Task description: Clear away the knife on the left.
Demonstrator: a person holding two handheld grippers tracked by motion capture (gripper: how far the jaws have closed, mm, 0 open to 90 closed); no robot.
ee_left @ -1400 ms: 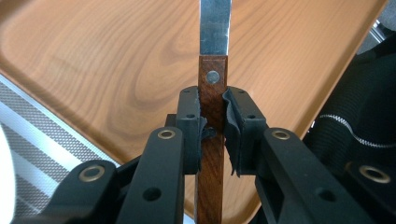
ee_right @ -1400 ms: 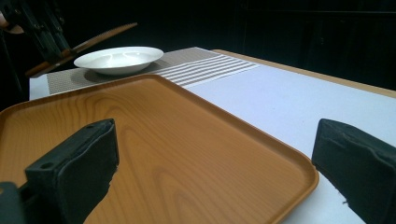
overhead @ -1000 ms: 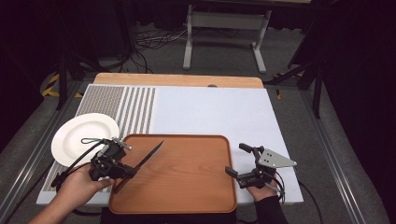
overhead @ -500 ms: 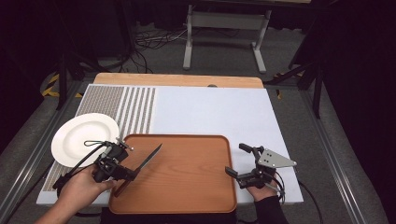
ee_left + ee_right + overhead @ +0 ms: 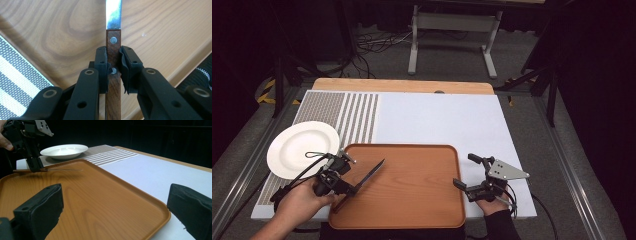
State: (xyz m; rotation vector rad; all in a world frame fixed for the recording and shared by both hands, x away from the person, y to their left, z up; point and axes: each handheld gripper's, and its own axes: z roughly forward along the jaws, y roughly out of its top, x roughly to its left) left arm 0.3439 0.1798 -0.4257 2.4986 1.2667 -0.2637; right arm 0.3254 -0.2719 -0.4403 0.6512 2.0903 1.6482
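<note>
High view first: the person's left gripper [image 5: 343,184] sits over the near left corner of the wooden tray [image 5: 412,210], and a knife [image 5: 368,175] sticks out from it, blade slanting up and to the right across the tray's surface. The left gripper view settles the grip: both black jaws are pressed against the sides of the knife's brown riveted handle [image 5: 113,75], just behind where the steel blade [image 5: 113,13] begins, so the tool is clamped firmly on the handle. From the right gripper view the knife looks roughly level and slightly above the tray, with a thin shadow beneath it, though whether the tip touches the wood I cannot tell. The right gripper [image 5: 467,172] waits at the tray's right edge, jaws spread wide with nothing between them, one on either side of the rim. A white plate [image 5: 302,147] rests on the striped mat [image 5: 357,110] just left of the tray, near the knife hand. To me this looks like the carrying stage, the knife gripped and held over the tray. The next move, I'd judge, calls for keeping the blade flat, bringing it low to wherever it is meant to rest, and only then letting the jaws part, so that it doesn't drop or swing towards the plate.
</note>
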